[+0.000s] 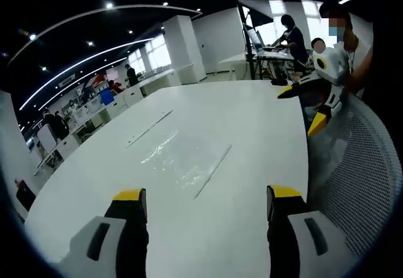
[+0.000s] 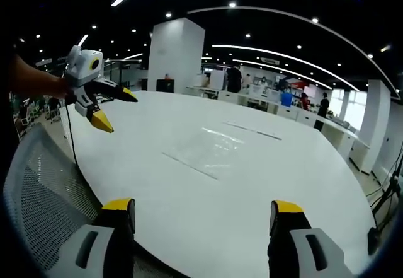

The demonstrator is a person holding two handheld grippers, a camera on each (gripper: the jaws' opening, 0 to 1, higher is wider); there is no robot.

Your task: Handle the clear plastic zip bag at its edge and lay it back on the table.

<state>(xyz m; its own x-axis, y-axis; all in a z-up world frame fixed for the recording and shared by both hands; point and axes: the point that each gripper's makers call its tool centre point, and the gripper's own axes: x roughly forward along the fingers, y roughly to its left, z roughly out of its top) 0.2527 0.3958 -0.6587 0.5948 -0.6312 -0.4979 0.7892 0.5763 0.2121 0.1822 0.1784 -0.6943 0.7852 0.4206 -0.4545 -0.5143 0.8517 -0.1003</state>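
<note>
The clear plastic zip bag (image 1: 179,158) lies flat on the white round surface (image 1: 252,120), untouched, so the step in hand looks like the approach. The left gripper (image 1: 206,202) hovers just short of the bag, its fingers apart and empty. The right gripper (image 2: 203,214) hangs back over the grey mesh chair (image 2: 44,190), fingers likewise spread. Next: lower to one zip edge

A wide white table (image 1: 252,120) lies open ahead, bare but for a flat clear bag (image 1: 179,155) near its middle, with free room on every side of it. A mesh chair back (image 1: 362,183) stands at the near edge, between the two hand-held grippers. Desks and people are well beyond.
</note>
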